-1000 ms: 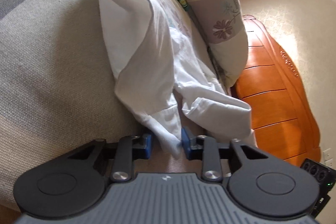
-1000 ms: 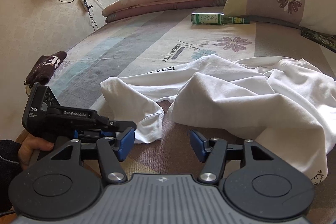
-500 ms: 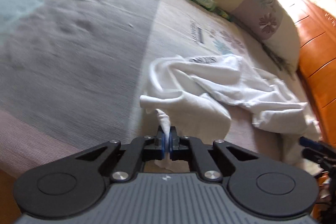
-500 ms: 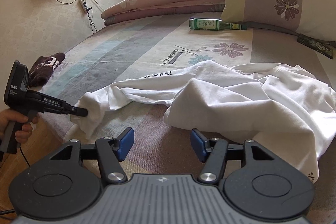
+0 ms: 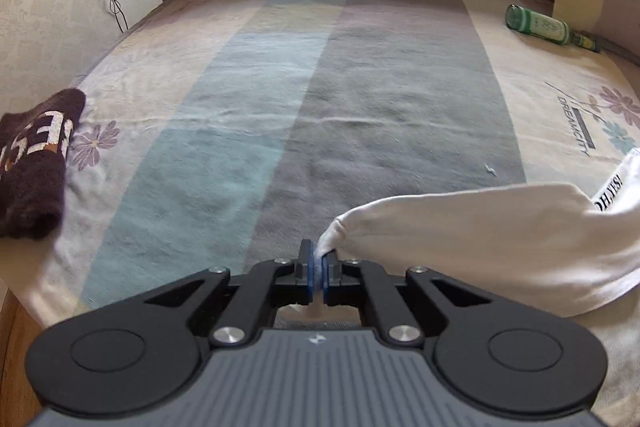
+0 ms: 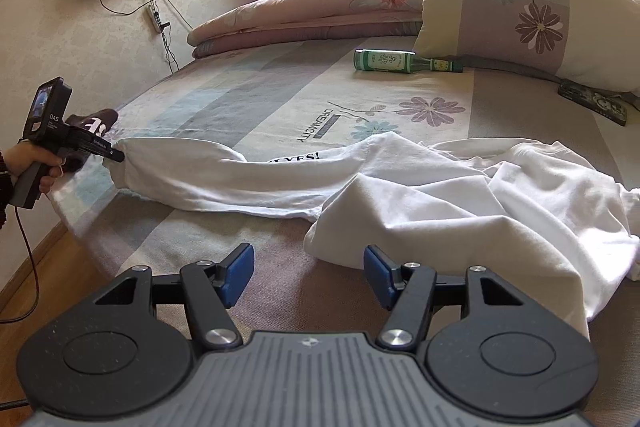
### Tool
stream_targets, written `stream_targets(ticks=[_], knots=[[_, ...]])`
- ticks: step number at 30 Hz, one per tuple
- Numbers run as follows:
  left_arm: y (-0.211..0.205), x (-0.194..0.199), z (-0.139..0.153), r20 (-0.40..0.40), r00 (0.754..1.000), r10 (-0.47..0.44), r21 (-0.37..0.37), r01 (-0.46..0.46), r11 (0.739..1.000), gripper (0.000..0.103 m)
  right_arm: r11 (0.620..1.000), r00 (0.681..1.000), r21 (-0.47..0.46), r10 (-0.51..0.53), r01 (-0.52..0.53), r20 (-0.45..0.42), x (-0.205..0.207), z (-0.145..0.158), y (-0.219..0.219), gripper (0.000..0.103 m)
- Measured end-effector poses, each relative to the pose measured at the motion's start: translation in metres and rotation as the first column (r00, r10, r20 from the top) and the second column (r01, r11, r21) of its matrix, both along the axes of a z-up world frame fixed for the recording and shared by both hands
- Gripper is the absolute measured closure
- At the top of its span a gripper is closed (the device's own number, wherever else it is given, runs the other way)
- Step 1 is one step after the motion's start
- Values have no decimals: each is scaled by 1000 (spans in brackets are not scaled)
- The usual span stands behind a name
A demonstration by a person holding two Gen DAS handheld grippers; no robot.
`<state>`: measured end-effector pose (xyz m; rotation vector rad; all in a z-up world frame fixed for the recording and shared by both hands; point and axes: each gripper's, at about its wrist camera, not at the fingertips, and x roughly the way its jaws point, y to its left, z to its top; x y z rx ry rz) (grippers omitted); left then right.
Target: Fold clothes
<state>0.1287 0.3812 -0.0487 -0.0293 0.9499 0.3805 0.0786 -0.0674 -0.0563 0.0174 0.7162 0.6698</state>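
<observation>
Left hand-held gripper [image 5: 317, 273]: pads pinched on white shirt [image 5: 480, 239] edge. Bed [image 5: 320, 87]: brown cloth [image 5: 30, 163] at left, green bottle [image 5: 538, 25] far right.

White shirt [image 6: 420, 195] lies rumpled on the bed, one sleeve [image 5: 472, 223] stretched out.

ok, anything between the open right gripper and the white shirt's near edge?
Nothing visible. Only bare bed sheet lies between the right gripper and the white shirt; the green bottle lies far behind.
</observation>
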Motion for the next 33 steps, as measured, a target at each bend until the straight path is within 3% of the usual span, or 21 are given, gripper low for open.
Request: stream_targets(ticks=[6, 11, 15, 19, 21, 24, 27, 30, 32, 33], knots=[[21, 11, -4, -30, 997, 76, -56, -78, 995, 89, 1000, 1000, 8, -20, 20, 20, 2, 8, -11, 36], [12, 5, -2, -42, 994, 96, 18, -95, 995, 81, 998, 997, 2, -64, 64, 53, 4, 17, -31, 33], [-2, 4, 11, -6, 997, 77, 25, -76, 997, 73, 994, 990, 15, -112, 112, 80, 6, 29, -55, 33], [-46, 13, 28, 48, 998, -44, -2, 44, 999, 67, 983, 977, -12, -183, 186, 104, 11, 34, -85, 32], [-83, 25, 36, 64, 986, -151, -39, 154, 987, 63, 979, 975, -36, -196, 201, 106, 20, 32, -100, 32], [-154, 47, 38, 80, 935, -346, -81, 352, 932, 61, 972, 971, -71, -214, 222, 110, 32, 29, -122, 32], [-227, 68, 36, 85, 858, -506, -141, 513, 846, 61, 964, 966, -106, -232, 244, 114, 45, 26, -145, 32], [-296, 89, 33, 105, 770, -629, -189, 637, 747, 60, 965, 969, -118, -224, 235, 101, 75, 15, -166, 33], [-336, 106, 25, 117, 724, -680, -220, 686, 693, 58, 975, 981, -121, -174, 184, 84, 103, 4, -170, 35], [-352, 114, 19, 116, 715, -690, -235, 695, 680, 58, 980, 986, -123, -149, 157, 76, 116, -2, -172, 36]])
